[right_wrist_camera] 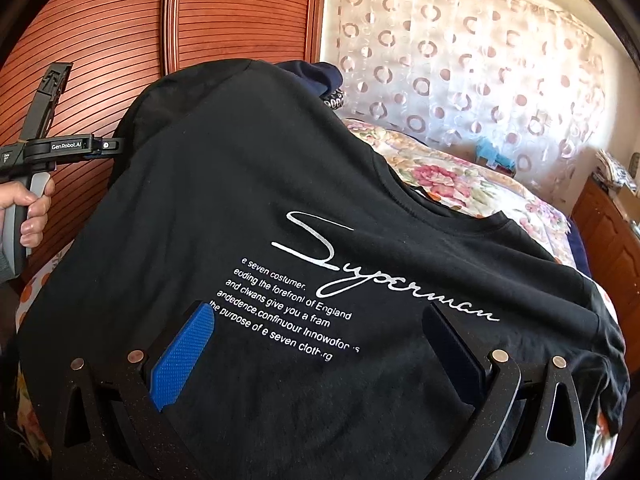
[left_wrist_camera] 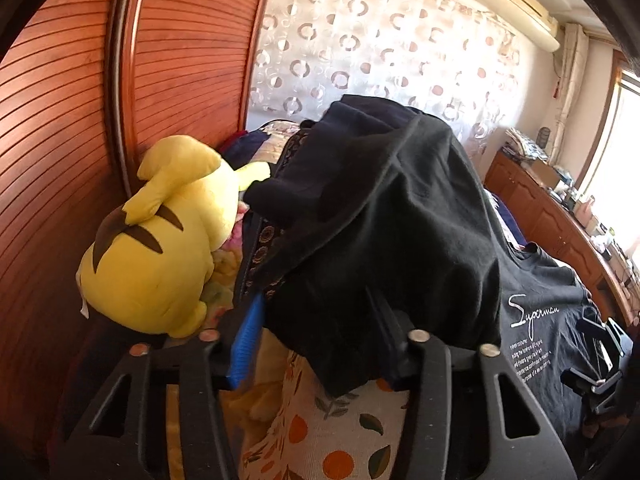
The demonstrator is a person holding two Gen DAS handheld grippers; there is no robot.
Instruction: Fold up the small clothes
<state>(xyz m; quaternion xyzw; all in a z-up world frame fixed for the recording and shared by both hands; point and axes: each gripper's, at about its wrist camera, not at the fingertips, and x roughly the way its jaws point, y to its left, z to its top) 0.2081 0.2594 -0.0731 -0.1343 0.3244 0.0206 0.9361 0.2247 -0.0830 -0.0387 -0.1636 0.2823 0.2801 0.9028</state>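
Observation:
A black T-shirt (right_wrist_camera: 240, 184) with white "Superman" print lies heaped on the bed, its left side raised. In the left wrist view a thick fold of the T-shirt (left_wrist_camera: 380, 220) hangs between the fingers of my left gripper (left_wrist_camera: 316, 332) and drapes over the right finger. The blue left pad (left_wrist_camera: 246, 340) shows bare beside the cloth, so the jaws stand partly apart. In the right wrist view the left gripper (right_wrist_camera: 110, 146) meets the shirt's left edge. My right gripper (right_wrist_camera: 316, 344) hovers wide open over the printed chest, holding nothing.
A yellow plush toy (left_wrist_camera: 160, 248) lies left of the shirt against a slatted wooden wardrobe (left_wrist_camera: 60, 160). Under the shirt sits a dark garment with a patterned band (left_wrist_camera: 260, 256). The bed has a floral bedspread (right_wrist_camera: 440, 176) and an orange-print sheet (left_wrist_camera: 340, 432). A wooden cabinet (left_wrist_camera: 560, 220) runs along the right.

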